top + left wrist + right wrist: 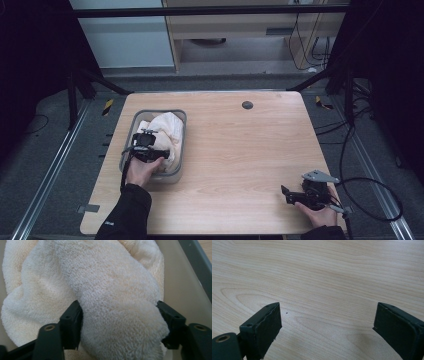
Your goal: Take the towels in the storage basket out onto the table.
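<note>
Left tongs (pixel 120 322) are pinching a fold of the cream towel (pixel 105 290), which sits bunched in the grey tub (pixel 131 125) at about 9 o'clock on the surface (pixel 240 150). Right tongs (pixel 327 327) are spread wide with nothing between them, down around 4 o'clock

- The tabletop (pixel 240 150) was evenly and softly lit from above in the high view, while the surroundings at both sides fell nearly black.
- The left gripper view was bright and slightly washed out on the towel (pixel 105 290).
- In the right gripper view the fingers (pixel 262 327) cast faint, soft shadows; the wood grain stayed sharp.
</note>
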Motion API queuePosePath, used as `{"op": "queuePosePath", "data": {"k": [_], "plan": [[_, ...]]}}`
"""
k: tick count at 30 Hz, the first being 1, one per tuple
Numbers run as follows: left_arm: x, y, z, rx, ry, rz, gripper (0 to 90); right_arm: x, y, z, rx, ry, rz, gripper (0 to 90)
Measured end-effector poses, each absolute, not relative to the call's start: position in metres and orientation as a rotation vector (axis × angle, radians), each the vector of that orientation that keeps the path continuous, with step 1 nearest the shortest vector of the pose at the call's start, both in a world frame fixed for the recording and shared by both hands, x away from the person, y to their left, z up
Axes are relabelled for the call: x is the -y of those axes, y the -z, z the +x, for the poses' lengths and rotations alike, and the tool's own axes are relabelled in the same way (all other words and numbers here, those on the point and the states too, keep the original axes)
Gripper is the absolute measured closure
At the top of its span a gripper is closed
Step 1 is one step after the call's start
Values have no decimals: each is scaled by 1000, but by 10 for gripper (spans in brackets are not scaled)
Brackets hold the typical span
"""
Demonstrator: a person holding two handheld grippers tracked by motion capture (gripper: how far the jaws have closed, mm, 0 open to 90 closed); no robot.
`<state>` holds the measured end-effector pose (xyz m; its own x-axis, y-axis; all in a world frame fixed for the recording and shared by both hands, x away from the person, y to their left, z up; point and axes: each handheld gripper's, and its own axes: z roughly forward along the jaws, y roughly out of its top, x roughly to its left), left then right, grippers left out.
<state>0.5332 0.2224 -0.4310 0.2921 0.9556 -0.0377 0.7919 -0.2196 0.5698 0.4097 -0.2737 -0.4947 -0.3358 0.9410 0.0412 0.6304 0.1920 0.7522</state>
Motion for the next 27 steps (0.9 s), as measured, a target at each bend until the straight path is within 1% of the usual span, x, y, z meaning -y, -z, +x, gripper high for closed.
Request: {"op": "queuePosePath", "data": {"k": [6, 7, 8, 11, 18, 27], "plan": [[-222, 431, 532, -1563, -452, 2073, 466, 274, 495, 410, -2045, -967, 1471, 82], [-223, 431, 532, -1559, -454, 2073, 466, 274, 495, 410, -2046, -967, 1469, 83], [-224, 431, 530, -1556, -461, 2066, 488, 274, 495, 410, -2047, -969, 1470, 86], [-224, 430, 529, -1552, -468, 2053, 511, 274, 495, 410, -2052, -965, 1467, 89], [-232, 420, 523, -1510, -480, 1997, 535, 273, 495, 410, -2054, -967, 1456, 111], [-245, 384, 509, -1433, -526, 1883, 557, 274, 495, 410, -2051, -973, 1448, 125]]}}
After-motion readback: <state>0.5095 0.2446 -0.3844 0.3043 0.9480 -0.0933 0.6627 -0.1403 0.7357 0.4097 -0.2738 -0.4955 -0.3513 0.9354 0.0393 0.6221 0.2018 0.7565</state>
